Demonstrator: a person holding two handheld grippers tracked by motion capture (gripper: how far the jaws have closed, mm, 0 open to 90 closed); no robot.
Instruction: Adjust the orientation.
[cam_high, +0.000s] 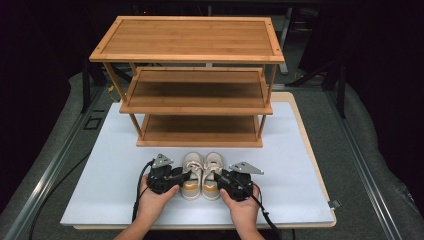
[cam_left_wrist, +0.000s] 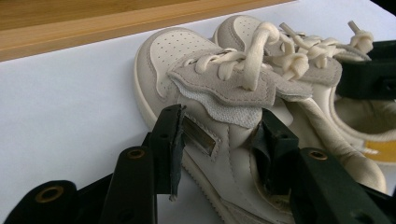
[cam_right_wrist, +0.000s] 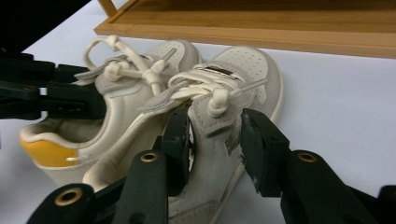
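Bamboo shelf rack (cam_high: 192, 75) on white tabletop (cam_high: 300, 165), dark room beyond

Shoes (cam_high: 202, 175) side by side before rack (cam_high: 195, 80).

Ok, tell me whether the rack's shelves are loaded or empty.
Empty. All three boards of the wooden rack lie bare in the high view; both shoes stand on the white table in front of it.

A pair of small cream leather shoes (cam_high: 202, 175), with pale grey suede patches, cream laces and orange-yellow heels, sits on the pale blue-white counter (cam_high: 300, 170). The three-tier bamboo shelf rack (cam_high: 192, 75) is warm honey-brown. Both claws are black: left (cam_left_wrist: 219, 135), right (cam_right_wrist: 215, 140).
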